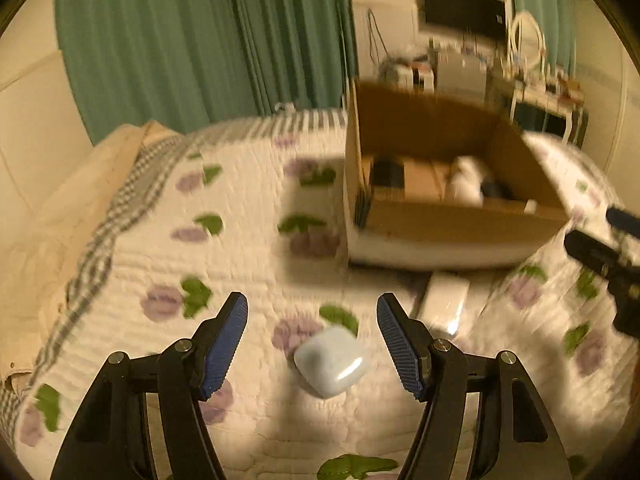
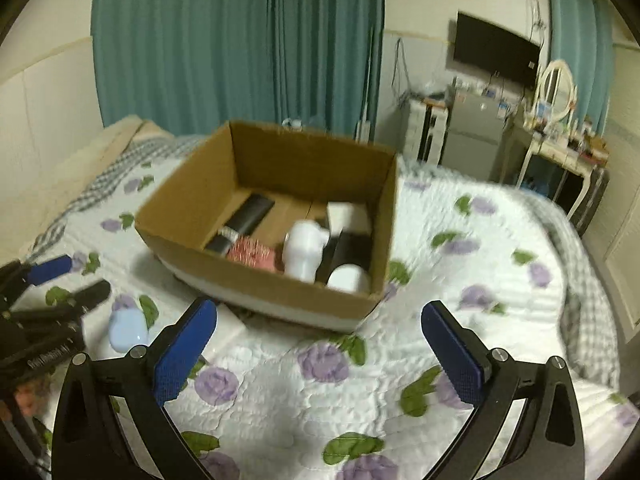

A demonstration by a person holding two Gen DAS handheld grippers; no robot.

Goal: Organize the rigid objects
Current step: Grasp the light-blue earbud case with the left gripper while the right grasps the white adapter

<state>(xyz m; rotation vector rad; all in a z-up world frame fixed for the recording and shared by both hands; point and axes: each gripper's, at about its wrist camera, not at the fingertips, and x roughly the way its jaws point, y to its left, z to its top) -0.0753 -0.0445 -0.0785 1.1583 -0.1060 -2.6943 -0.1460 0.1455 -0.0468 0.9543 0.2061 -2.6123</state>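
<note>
A pale blue rounded case (image 1: 331, 361) lies on the flowered quilt between the fingers of my open left gripper (image 1: 312, 320); nothing grips it. It also shows in the right wrist view (image 2: 127, 330), beside the left gripper (image 2: 72, 276). A cardboard box (image 2: 256, 276) stands on the bed beyond it, holding a black remote (image 2: 248, 216), a pink brush (image 2: 254, 258), a white bottle (image 2: 305, 250) and other white and black items. My right gripper (image 2: 320, 334) is open and empty in front of the box; it shows at the left view's right edge (image 1: 600, 236).
A flat white object (image 1: 442, 304) lies on the quilt by the box's front (image 1: 460, 224). Green curtains (image 2: 240, 40) hang behind the bed. A cluttered desk with a monitor (image 2: 496, 54) and mirror (image 2: 556, 84) stands at the far right.
</note>
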